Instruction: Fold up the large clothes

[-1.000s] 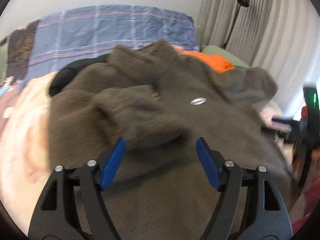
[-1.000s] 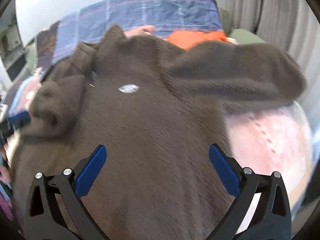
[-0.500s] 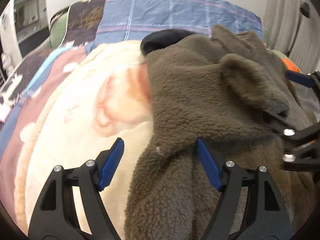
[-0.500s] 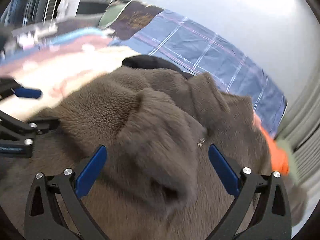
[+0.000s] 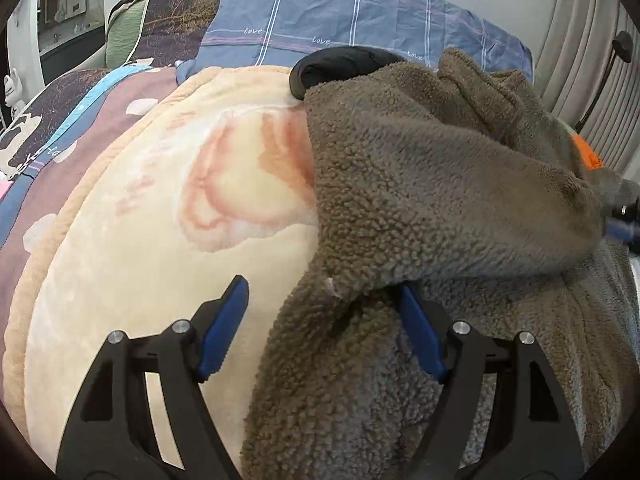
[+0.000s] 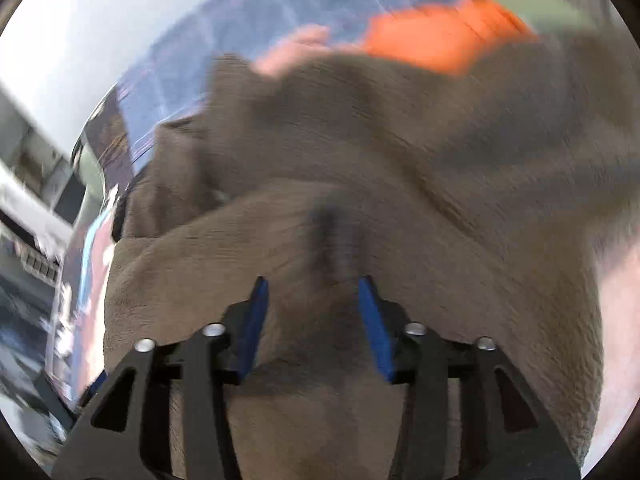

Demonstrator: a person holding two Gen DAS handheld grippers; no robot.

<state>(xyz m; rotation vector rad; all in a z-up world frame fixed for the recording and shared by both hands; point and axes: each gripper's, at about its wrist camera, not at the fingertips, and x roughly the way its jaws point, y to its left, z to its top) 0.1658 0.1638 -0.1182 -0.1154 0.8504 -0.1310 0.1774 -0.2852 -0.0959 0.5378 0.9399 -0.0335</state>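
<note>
A large brown fleece garment (image 5: 440,200) lies on a cream blanket (image 5: 160,220) on a bed; one sleeve is folded across its body. My left gripper (image 5: 324,304) is open, its jaws astride the garment's left edge where the folded sleeve meets the body. In the blurred right wrist view the fleece (image 6: 360,160) fills the frame. My right gripper (image 6: 312,300) has its jaws partly closed around a bunch of the sleeve fabric. Its blue tip shows at the right edge of the left wrist view (image 5: 622,232).
A blue plaid cover (image 5: 340,28) lies at the head of the bed. A black item (image 5: 340,64) sits behind the fleece. An orange garment (image 6: 440,36) lies beyond it. Curtains (image 5: 580,40) hang at the right, furniture (image 6: 28,208) at the left.
The right gripper has narrowed its jaws onto the sleeve and carried it to the right across the body. The left gripper has swung left to the garment's edge and stays open.
</note>
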